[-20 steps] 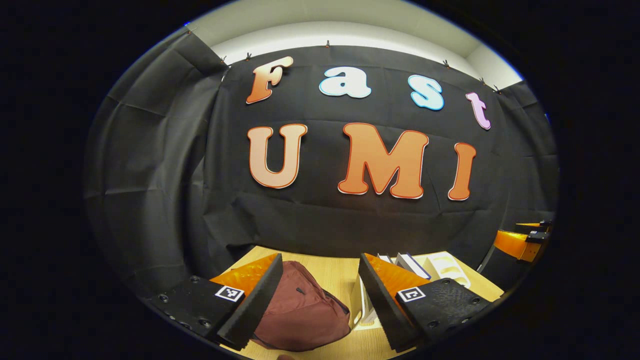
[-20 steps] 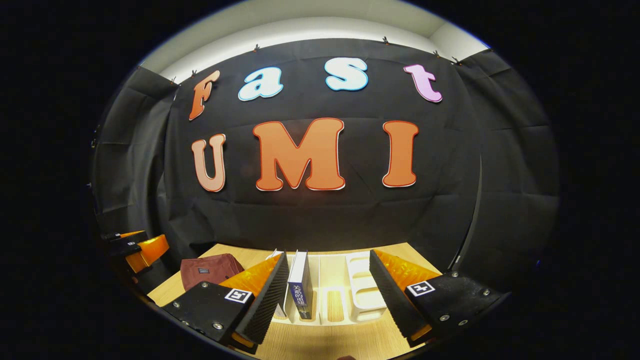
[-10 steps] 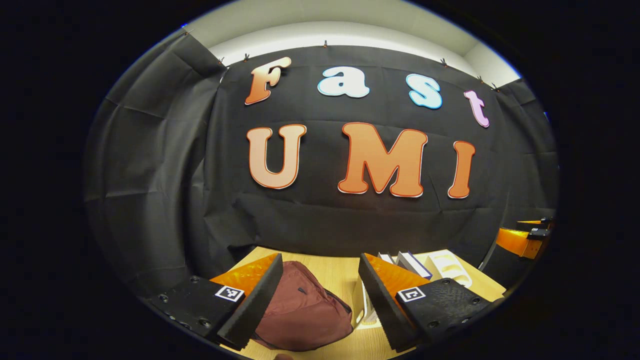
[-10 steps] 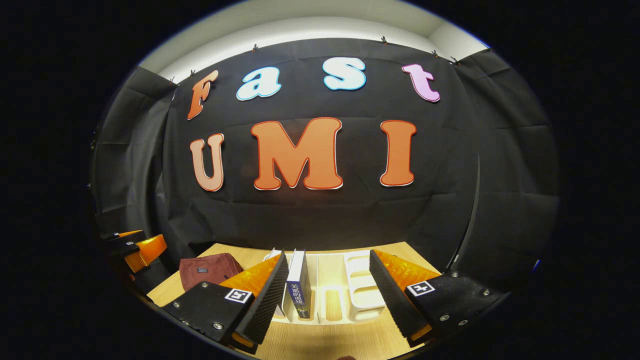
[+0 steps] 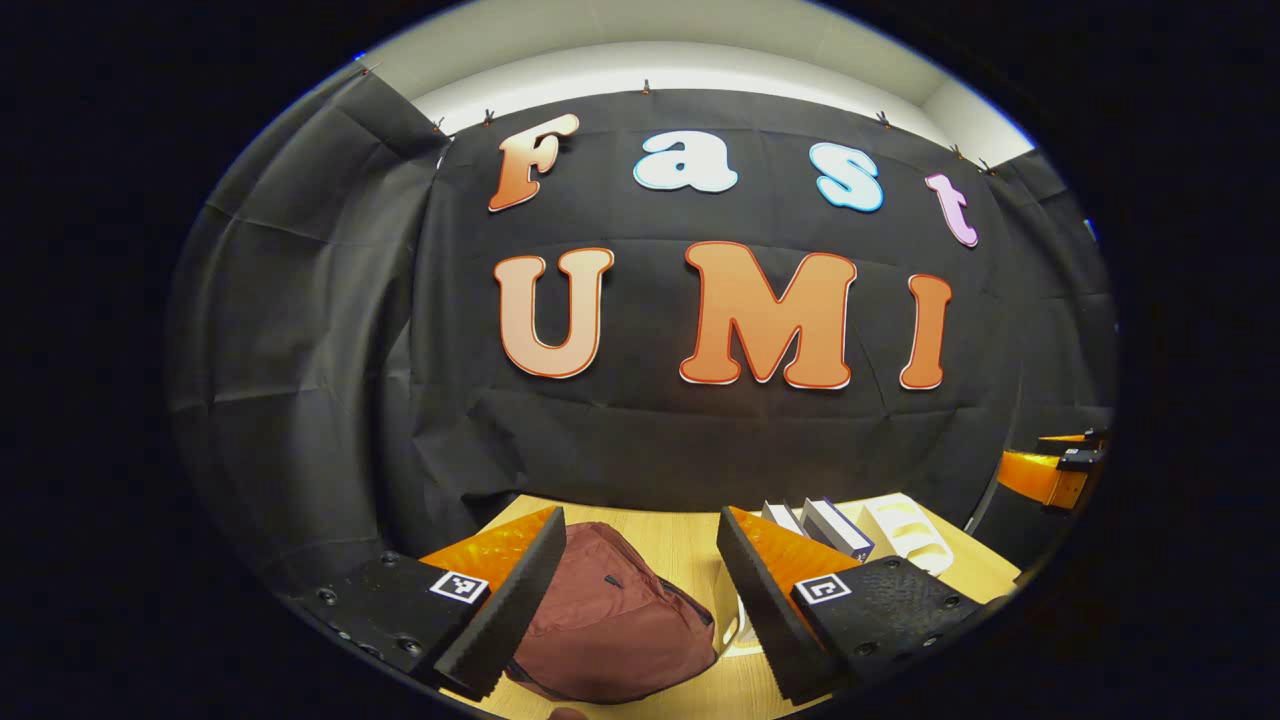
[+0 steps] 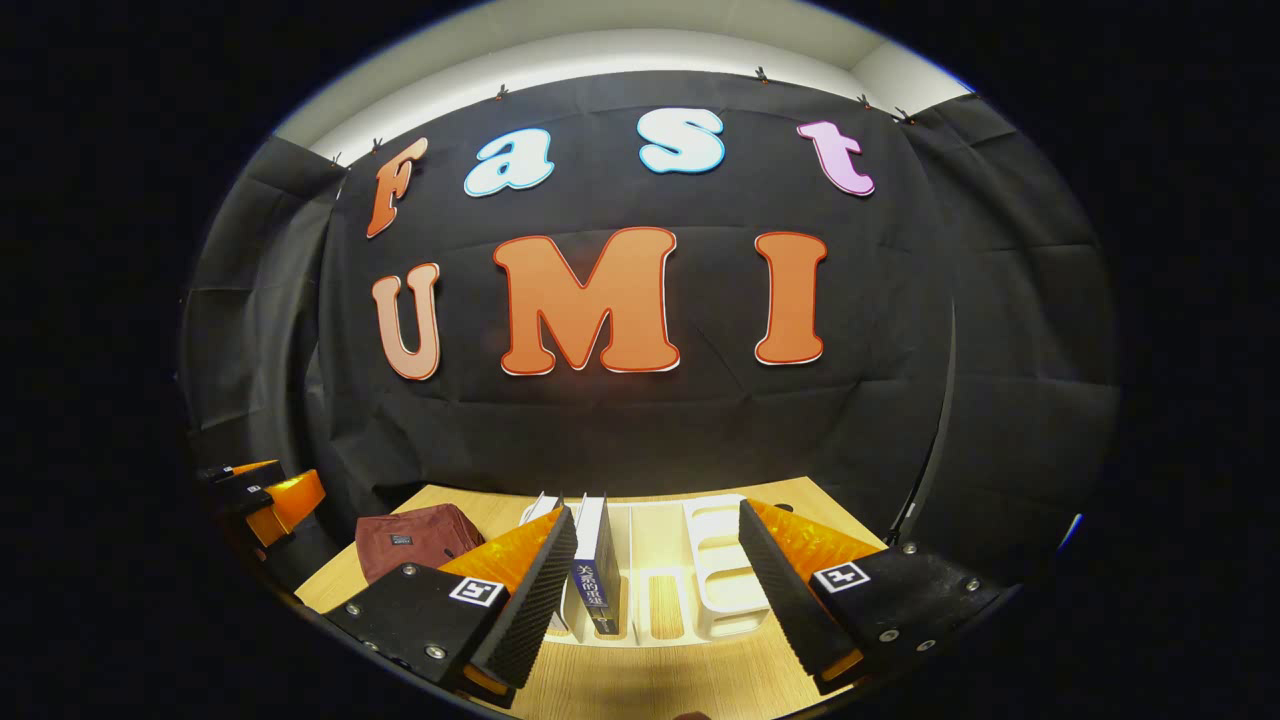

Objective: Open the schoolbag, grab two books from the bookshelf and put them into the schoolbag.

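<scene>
Schoolbag (image 5: 610,615) lies shut on the counter (image 5: 690,555) between the left gripper's (image 5: 640,600) wide-open, empty fingers. Books (image 6: 592,565) stand in the bookshelf (image 6: 715,580) between the right gripper's (image 6: 655,590) wide-open, empty fingers.

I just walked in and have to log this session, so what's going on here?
A person holds a hand-held gripper in each hand over a wooden table. The left hand-held gripper hangs open above a dark red schoolbag, which looks closed. The right hand-held gripper hangs open in front of a white bookshelf, where two books stand upright. Nothing is gripped yet, so the task appears to be just starting.
</scene>
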Tool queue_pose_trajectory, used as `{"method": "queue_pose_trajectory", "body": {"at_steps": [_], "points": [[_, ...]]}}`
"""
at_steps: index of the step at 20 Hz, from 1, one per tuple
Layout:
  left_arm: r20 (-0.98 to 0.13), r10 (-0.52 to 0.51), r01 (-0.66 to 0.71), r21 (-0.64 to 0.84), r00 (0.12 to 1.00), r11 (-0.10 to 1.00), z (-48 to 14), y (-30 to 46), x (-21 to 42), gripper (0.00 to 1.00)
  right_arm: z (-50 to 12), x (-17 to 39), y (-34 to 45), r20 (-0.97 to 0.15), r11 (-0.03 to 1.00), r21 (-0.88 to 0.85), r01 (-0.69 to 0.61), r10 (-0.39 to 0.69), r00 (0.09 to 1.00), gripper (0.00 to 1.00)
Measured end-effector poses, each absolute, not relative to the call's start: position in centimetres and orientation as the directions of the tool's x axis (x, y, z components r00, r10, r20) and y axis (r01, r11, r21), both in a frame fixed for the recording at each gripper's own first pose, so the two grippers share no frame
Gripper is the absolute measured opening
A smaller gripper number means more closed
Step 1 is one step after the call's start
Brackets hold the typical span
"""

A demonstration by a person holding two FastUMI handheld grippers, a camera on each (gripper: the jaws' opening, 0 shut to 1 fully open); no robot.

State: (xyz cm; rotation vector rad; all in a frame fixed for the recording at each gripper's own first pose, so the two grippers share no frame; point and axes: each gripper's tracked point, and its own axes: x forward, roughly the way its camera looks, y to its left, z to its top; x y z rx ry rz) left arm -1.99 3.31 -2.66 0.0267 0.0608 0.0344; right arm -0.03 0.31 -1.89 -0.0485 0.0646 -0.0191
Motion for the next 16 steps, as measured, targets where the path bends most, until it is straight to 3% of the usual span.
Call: {"method": "queue_pose_trajectory", "body": {"at_steps": [5, 10, 16], "points": [[-0.099, -0.004, 0.016, 0.123, 0.995, 0.992, -4.8, 2.4, -1.5, 0.95, -3.0, 0.3, -0.1, -0.092, 0.997, -0.067, 0.028, -0.034, 0.995, 0.97], [-0.208, -0.011, 0.074, 0.299, 0.978, 0.951, -10.5, 2.3, -1.1, 0.96, -4.2, 0.5, -1.5, -0.127, 0.997, -0.063, 0.054, -0.062, 0.990, 0.96], [-0.382, -0.057, 0.223, 0.405, 0.923, 0.887, -19.3, 0.4, -1.7, 0.96, -5.6, 0.6, -3.7, -0.166, 0.992, -0.084, 0.095, -0.108, 0.980, 0.97]]}}
